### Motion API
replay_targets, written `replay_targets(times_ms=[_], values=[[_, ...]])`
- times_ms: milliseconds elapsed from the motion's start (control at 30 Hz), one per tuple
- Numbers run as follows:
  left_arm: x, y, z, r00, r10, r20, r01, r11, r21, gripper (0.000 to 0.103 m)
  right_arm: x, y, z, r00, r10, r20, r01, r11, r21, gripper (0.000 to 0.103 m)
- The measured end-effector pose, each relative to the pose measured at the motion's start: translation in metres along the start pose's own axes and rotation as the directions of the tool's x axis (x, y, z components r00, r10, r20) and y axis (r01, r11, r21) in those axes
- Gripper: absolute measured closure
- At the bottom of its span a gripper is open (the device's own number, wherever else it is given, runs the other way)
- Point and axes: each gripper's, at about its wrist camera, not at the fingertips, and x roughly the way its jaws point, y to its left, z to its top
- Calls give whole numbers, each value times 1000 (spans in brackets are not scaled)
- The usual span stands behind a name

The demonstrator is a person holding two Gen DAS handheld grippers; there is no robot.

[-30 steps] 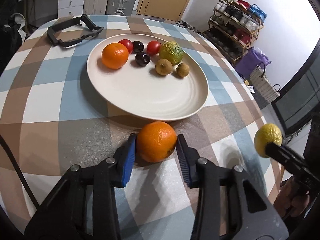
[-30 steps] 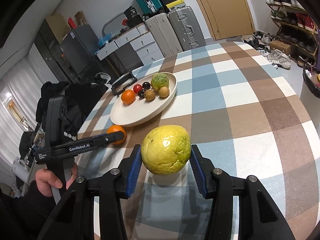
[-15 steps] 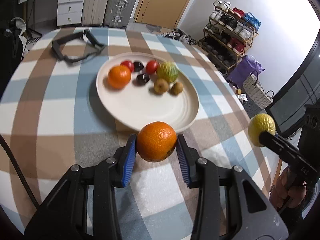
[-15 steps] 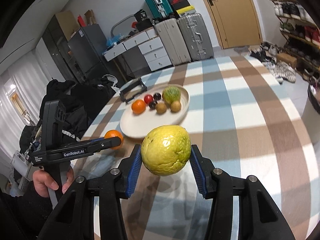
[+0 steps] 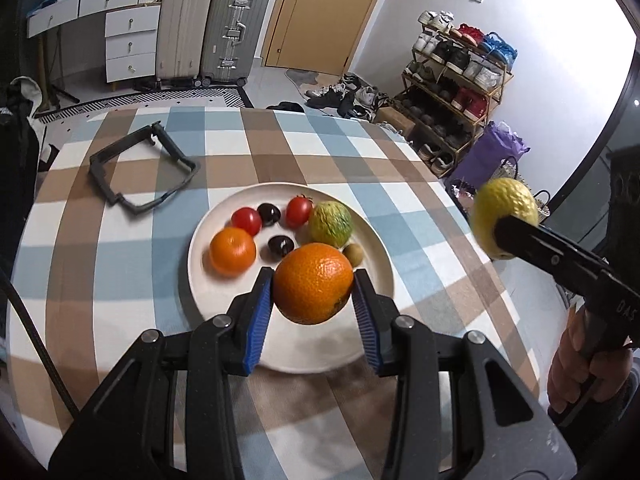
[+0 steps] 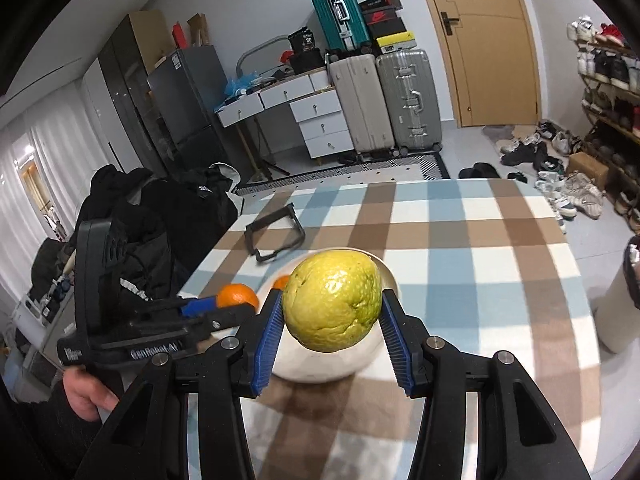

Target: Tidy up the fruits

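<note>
The checked bench [image 5: 120, 264] filled the scene, and on it sat the white plate [image 5: 200, 280] with fruit gathered at its far side. A black frame [image 5: 140, 168] lay far left of the plate. The left claw [image 5: 314, 300] was clamped on a big orange [image 5: 314, 283], held in the air above the plate's near half. Over on the right, the right claw [image 6: 331, 314] gripped a yellow-green citrus [image 6: 332, 300], raised off the bench, off the plate's right edge. On the plate: a green-yellow fruit [image 5: 331, 224], a smaller orange [image 5: 233, 250] to its left, two red tomatoes [image 5: 299, 211] and two dark plums [image 5: 281, 246] between them, and a little brown fruit [image 5: 354, 254] on the right, half hidden by the held orange.
</note>
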Motion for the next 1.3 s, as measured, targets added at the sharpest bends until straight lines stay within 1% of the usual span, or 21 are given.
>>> replay_targets(times_ms=[100,200,233,333,367,433,667,767,1133,1200,1233,1300], values=[[20,4,5,999,-12,-32,12,1000,-7,67,24,1,8,999,24,-27,-24,1000,6,54],[37,9,3,998,-20,-61,19,1000,-7,67,47,0,8,997,37,-68,-36,999,23,54],[42,11,2,997,-19,-69,19,1000,-7,67,56,0,7,996,33,-85,-31,999,26,54],[55,17,-1,995,-30,-90,29,1000,-12,67,74,2,-1,991,-24,-134,25,1000,2,54],[59,19,-1,995,-30,-96,29,999,-14,67,79,2,-4,989,-31,-146,31,1000,-4,54],[67,22,-1,994,-33,-107,32,999,-16,67,89,-1,-11,985,-15,-170,17,1000,11,54],[88,36,-1,990,-51,-130,46,998,-40,67,116,-16,-30,971,13,-238,5,997,79,54],[95,38,1,988,-64,-137,58,997,-48,67,122,-19,-33,967,26,-252,-2,996,93,54],[106,34,10,987,-87,-139,80,995,-54,66,129,-20,-36,965,56,-257,-29,994,108,54],[103,32,12,987,-92,-132,86,995,-53,65,127,-21,-35,967,59,-246,-31,993,114,54],[100,30,13,988,-84,-126,79,996,-47,65,125,-21,-34,970,59,-234,-33,993,113,54],[94,28,13,990,-73,-119,69,997,-41,60,118,-22,-32,977,68,-204,-44,992,117,53]])
